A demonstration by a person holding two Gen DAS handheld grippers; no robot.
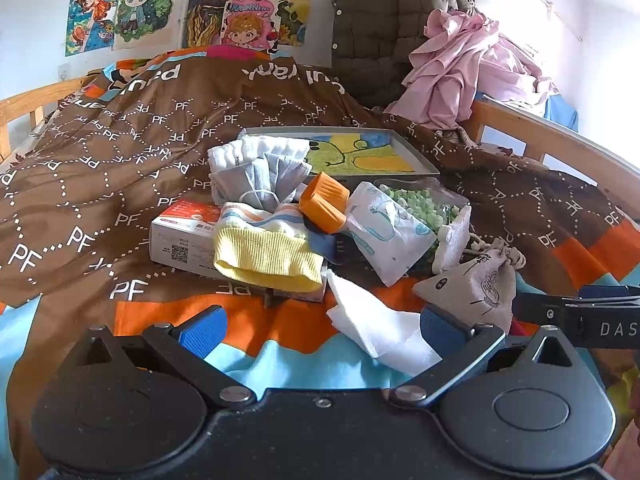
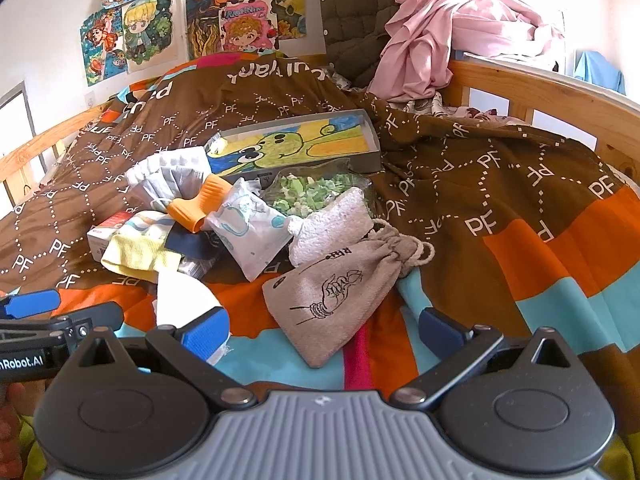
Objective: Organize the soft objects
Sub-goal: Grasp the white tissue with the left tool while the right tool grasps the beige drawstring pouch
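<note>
A heap of soft things lies on the bed. It holds a yellow knit cloth point(image 1: 267, 258) point(image 2: 138, 254), grey face masks point(image 1: 262, 182) point(image 2: 172, 182), a white printed pouch point(image 1: 386, 228) point(image 2: 248, 226), a white tissue point(image 1: 380, 330) point(image 2: 182, 294) and a beige drawstring bag point(image 1: 474, 286) point(image 2: 340, 292). My left gripper point(image 1: 322, 330) hangs open just short of the tissue, nothing between its fingers. Over the near end of the beige bag my right gripper point(image 2: 324, 330) is open, and it also shows in the left wrist view as the right gripper point(image 1: 580, 312).
An orange plastic piece point(image 1: 324, 202) point(image 2: 198, 202), a red-white carton point(image 1: 182, 236), a grey tray with a frog picture point(image 1: 360, 152) point(image 2: 296, 142) and a bag of green bits point(image 2: 316, 190) sit in the pile. Wooden rails point(image 2: 540, 92), a quilted jacket point(image 1: 372, 24) and pink cloth point(image 1: 460, 60) border the far side.
</note>
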